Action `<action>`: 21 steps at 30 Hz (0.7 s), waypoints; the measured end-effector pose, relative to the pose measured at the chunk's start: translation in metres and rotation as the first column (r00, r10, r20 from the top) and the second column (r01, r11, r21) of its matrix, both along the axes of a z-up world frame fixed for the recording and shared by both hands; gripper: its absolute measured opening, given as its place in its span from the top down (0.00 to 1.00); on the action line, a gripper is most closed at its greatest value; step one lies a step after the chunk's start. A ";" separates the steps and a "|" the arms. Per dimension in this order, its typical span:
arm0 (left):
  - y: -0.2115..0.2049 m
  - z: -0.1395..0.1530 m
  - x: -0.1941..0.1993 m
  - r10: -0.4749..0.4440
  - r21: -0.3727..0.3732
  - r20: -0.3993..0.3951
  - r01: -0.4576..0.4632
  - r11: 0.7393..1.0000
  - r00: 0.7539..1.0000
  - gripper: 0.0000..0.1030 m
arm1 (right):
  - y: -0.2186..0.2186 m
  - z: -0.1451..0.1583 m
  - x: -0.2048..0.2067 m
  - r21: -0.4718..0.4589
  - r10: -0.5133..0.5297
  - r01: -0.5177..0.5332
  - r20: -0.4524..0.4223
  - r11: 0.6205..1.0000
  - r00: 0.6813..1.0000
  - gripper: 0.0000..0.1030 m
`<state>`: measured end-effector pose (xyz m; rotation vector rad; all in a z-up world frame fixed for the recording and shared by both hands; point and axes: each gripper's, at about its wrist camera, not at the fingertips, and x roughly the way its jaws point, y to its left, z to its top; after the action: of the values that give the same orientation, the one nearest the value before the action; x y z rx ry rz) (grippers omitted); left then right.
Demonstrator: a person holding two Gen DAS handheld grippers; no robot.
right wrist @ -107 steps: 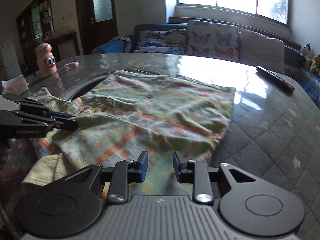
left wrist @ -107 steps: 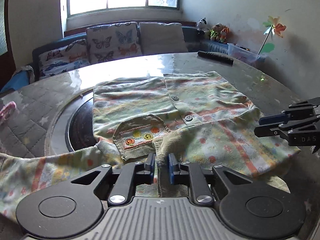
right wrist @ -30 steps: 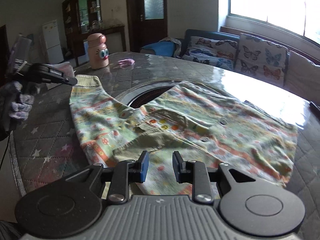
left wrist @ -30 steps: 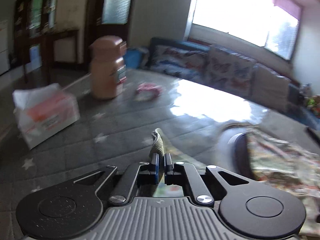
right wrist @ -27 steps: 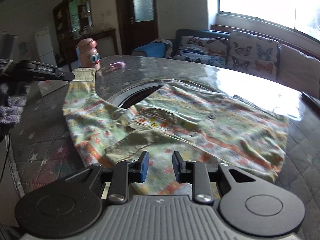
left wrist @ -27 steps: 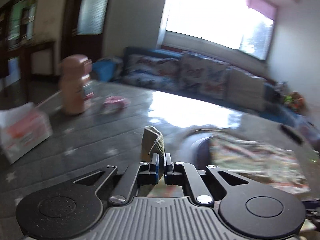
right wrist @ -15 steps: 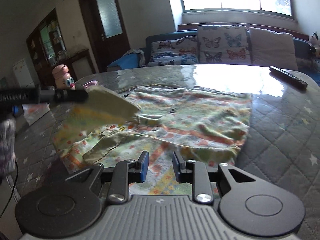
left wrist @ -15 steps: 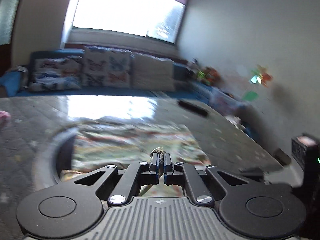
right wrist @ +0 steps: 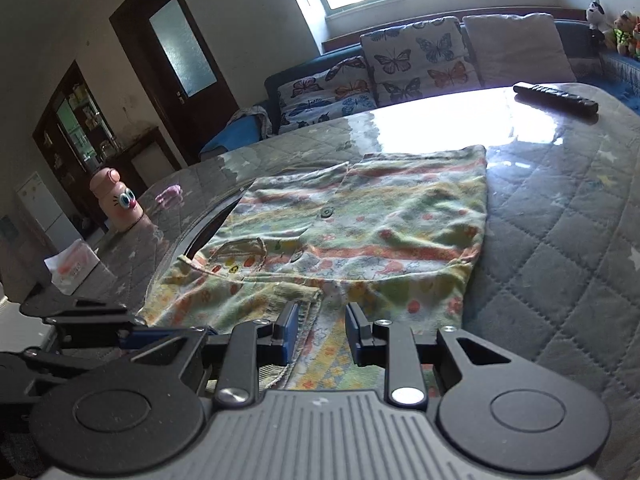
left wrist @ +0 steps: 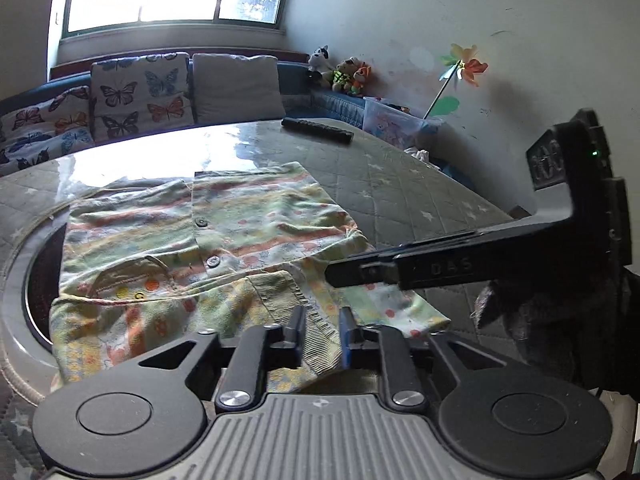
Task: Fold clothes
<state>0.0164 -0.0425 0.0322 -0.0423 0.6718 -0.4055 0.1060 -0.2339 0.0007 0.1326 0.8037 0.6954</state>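
On the left of the scene a pink bottle [right wrist: 117,203] with cartoon eyes and a tissue pack [right wrist: 72,266] stand on the quilted bench [right wrist: 560,232], well apart from the work. The child's patterned shirt [left wrist: 224,232] lies flat in the middle of the bench, partly over a dark round inset [left wrist: 42,276], with its left sleeve folded across the near edge of the body. The left tongs [left wrist: 322,334] have just been opening: their pads stand narrowly apart with the ribbed cuff [left wrist: 296,300] lying slack between them, so the sleeve looks released, not gripped. To do this release well, draw the left tongs straight back and slightly up so the pads do not drag the cuff and undo the fold. Further right, the right tongs [right wrist: 320,330] hover narrowly apart and empty over the near hem, just beside the left pair. They could press lightly on the laid sleeve while the left pair leaves. The right sleeve seems already tucked, so I judge the next fold is bottom to collar. At the far right a remote [right wrist: 556,98] lies clear of the shirt
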 end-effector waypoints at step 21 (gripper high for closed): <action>0.102 -0.015 -0.005 0.346 0.097 0.015 -0.345 0.933 0.938 0.57 | 0.030 0.023 -0.006 -0.053 0.009 -0.004 0.089 0.999 0.996 0.93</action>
<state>0.0112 0.0593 0.0172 -0.0663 0.6702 -0.0323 0.0995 -0.2037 0.0236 0.0508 0.7368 0.6813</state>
